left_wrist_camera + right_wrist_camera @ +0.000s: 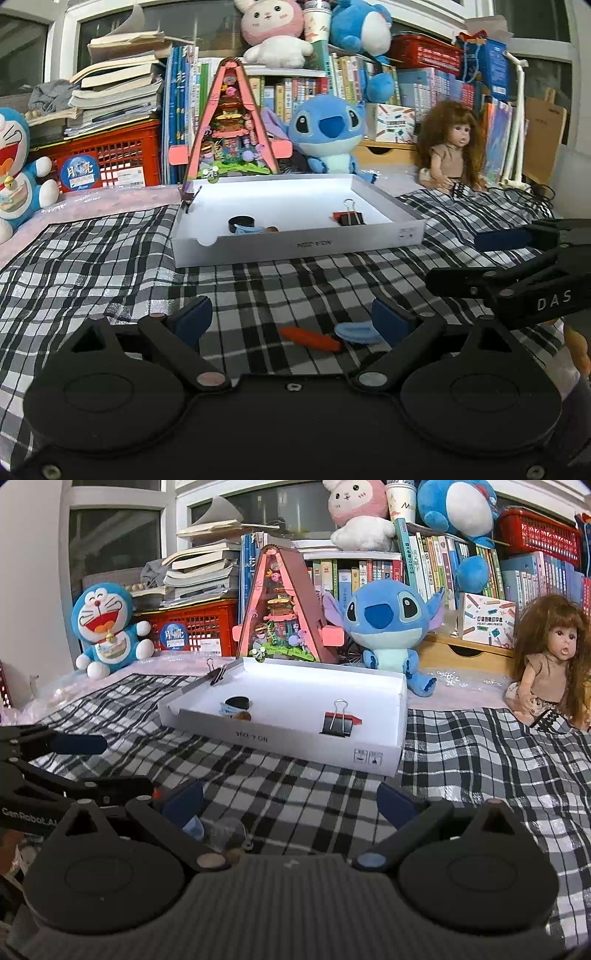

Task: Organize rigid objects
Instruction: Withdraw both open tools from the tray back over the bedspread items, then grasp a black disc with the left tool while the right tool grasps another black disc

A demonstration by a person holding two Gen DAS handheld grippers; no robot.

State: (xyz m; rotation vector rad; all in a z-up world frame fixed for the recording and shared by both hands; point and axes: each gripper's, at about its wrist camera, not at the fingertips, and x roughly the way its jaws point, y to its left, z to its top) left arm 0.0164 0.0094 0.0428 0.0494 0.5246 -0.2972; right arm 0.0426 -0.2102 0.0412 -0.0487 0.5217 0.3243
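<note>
My left gripper (290,321) is open low over the checkered cloth (110,266). A red-orange stick-like piece (310,338) and a light blue clip (356,332) lie on the cloth between its fingers, untouched. My right gripper (291,801) is open too, with nothing gripped. A small clear item (229,830) and a light blue piece (194,827) lie by its left finger. Ahead stands a shallow white box (295,247) (280,746). It holds a black tape roll (242,221) and a black binder clip (349,218) (336,722). Another clip (216,674) bites the box's wall.
In the left wrist view my right gripper (469,258) hangs at the right; the right wrist view has my left gripper (110,764) at the left. Behind the box stand a pink triangular model (231,122), plush toys (325,133), a doll (448,147), books and a red crate (110,155).
</note>
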